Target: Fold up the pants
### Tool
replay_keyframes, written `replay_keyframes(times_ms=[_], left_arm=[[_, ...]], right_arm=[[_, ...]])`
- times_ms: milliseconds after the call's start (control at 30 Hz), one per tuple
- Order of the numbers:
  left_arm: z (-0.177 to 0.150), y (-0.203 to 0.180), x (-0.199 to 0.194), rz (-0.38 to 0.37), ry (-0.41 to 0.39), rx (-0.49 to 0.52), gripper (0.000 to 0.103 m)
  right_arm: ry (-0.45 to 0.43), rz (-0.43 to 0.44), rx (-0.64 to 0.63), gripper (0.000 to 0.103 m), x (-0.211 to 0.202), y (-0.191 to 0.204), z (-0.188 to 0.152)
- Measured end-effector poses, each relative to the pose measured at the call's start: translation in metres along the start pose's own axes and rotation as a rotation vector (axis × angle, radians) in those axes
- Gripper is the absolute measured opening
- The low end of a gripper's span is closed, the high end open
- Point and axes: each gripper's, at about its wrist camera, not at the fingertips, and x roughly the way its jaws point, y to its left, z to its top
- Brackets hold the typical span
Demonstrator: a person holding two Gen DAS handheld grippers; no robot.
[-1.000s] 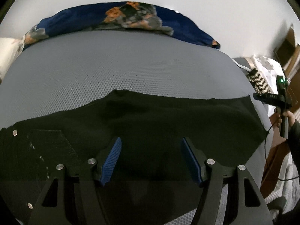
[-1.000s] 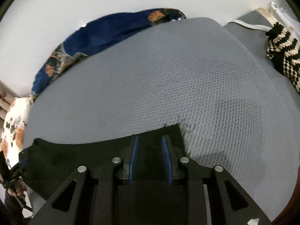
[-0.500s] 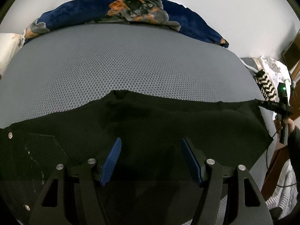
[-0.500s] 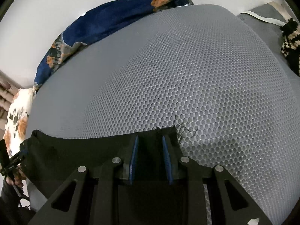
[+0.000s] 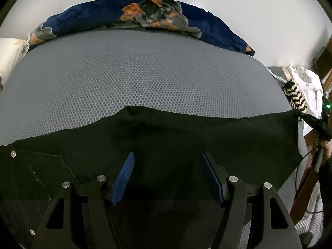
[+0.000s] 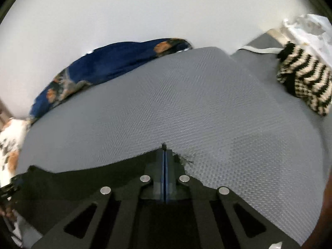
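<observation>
Grey honeycomb mattress (image 5: 134, 78) is filling both views, with a navy floral blanket (image 5: 128, 18) bunched along the far wall and a striped knit (image 6: 300, 87) off on my right.

The black pants (image 5: 166, 141) are lying spread flat across the near part of the mattress. Their long axis is running side to side in front of me: the riveted, pocketed waist end (image 5: 31, 166) is pointing to my left, the leg end to my right.

My right gripper (image 6: 165, 157) is sitting at the frayed hem corner (image 6: 184, 159), with both fingers pressed tight together on the cloth edge, pinching it. My left gripper (image 5: 167, 174) is hovering over the middle of the fabric, fingers spread wide, gripping nothing.

Risks, as I am judging them:
1. I am only nipping the very edge, right by the loose threads, so a quick pull could slip the hem out.
2. With just 1 corner held and the left side free, lifting could drag the whole garment across the mesh and skew the fold instead of turning it over.
3. The pinch may be catching only 1 layer, leaving the lower layer behind.
</observation>
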Motion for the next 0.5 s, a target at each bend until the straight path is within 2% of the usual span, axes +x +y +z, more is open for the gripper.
replay_keyframes(times_ms=[100, 167, 367, 467, 500], left_arm=[[-0.002, 0.002, 0.001, 0.011, -0.010, 0.009, 0.067], [-0.004, 0.006, 0.003, 0.039, -0.012, 0.017, 0.067], [-0.006, 0.028, 0.021, 0.045, 0.050, -0.027, 0.067], [-0.003, 0.030, 0.025, 0.053, 0.041, -0.010, 0.067], [-0.001, 0.028, 0.025, 0.060, 0.046, 0.000, 0.067]], right_arm=[[0.052, -0.028, 0.030, 0.000, 0.023, -0.003, -0.003], [0.063, -0.071, 0.000, 0.000, 0.036, 0.002, -0.005], [0.100, -0.091, 0.060, 0.000, 0.047, -0.002, -0.008], [0.143, -0.122, 0.057, 0.013, 0.043, 0.003, -0.006], [0.145, -0.134, 0.053, 0.022, 0.039, 0.007, -0.005]])
